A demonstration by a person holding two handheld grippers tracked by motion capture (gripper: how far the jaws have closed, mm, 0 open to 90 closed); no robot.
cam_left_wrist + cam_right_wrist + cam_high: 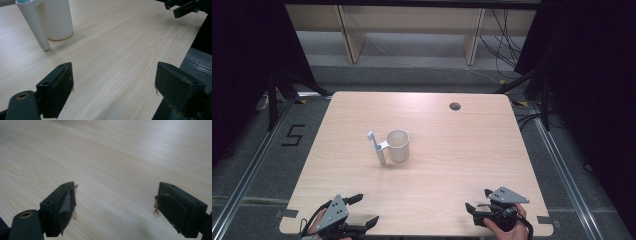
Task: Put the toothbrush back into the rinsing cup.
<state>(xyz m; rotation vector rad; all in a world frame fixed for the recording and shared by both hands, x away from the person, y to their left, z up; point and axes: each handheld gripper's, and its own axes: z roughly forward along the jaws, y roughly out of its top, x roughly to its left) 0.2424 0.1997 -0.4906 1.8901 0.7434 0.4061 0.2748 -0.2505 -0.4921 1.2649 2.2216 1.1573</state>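
1. Jaws of the left gripper [364,210] stand wide apart with nothing between them, low over the table's [452,150] near left edge.
2. Jaws of the right gripper [478,199] are likewise spread wide and empty, near the front right corner.
3. Farther off, well apart from both grippers, a white cup [398,145] stands upright at mid-table, left of centre.
4. A side holder [381,152] on the cup's left carries a blue-tipped toothbrush [372,137].
5. A grommet hole [455,106] lies near the far edge.
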